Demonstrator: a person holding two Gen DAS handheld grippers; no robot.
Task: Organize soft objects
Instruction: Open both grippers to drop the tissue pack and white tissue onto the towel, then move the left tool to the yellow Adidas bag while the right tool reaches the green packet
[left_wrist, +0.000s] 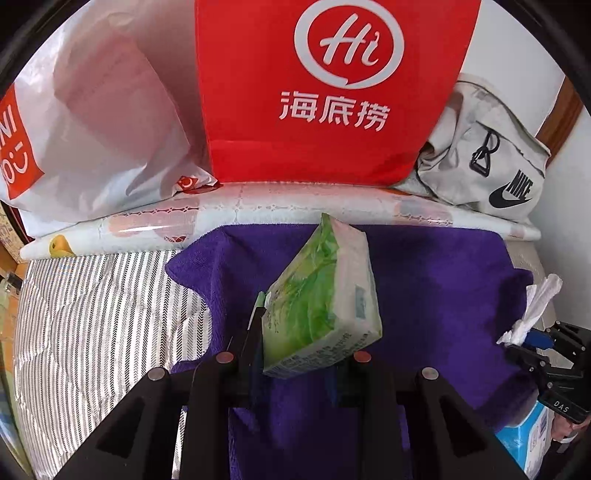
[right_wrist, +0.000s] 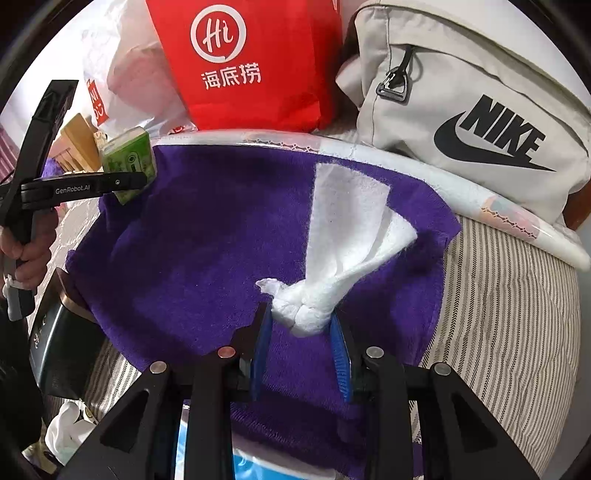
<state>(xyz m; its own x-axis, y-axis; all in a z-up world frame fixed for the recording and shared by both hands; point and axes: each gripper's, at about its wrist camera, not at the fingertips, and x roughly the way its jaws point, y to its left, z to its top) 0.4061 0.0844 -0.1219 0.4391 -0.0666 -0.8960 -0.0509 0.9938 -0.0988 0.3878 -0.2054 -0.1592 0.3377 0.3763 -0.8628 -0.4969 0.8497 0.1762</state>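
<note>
My left gripper (left_wrist: 295, 354) is shut on a green tissue pack (left_wrist: 321, 299) and holds it tilted above the purple towel (left_wrist: 436, 288). In the right wrist view the same pack (right_wrist: 129, 162) and left gripper (right_wrist: 136, 181) show at the far left. My right gripper (right_wrist: 301, 325) is shut on a bunched white tissue (right_wrist: 347, 236) that fans out over the purple towel (right_wrist: 207, 229). In the left wrist view the right gripper (left_wrist: 524, 339) and its white tissue (left_wrist: 535, 310) are at the right edge.
A red paper bag (left_wrist: 317, 88), a white shopping bag (left_wrist: 92, 122) and a grey Nike bag (left_wrist: 491, 162) stand at the back behind a rolled patterned sheet (left_wrist: 258, 214). Striped bedding (left_wrist: 92, 314) lies around the towel. A blue pack (left_wrist: 528, 443) lies near right.
</note>
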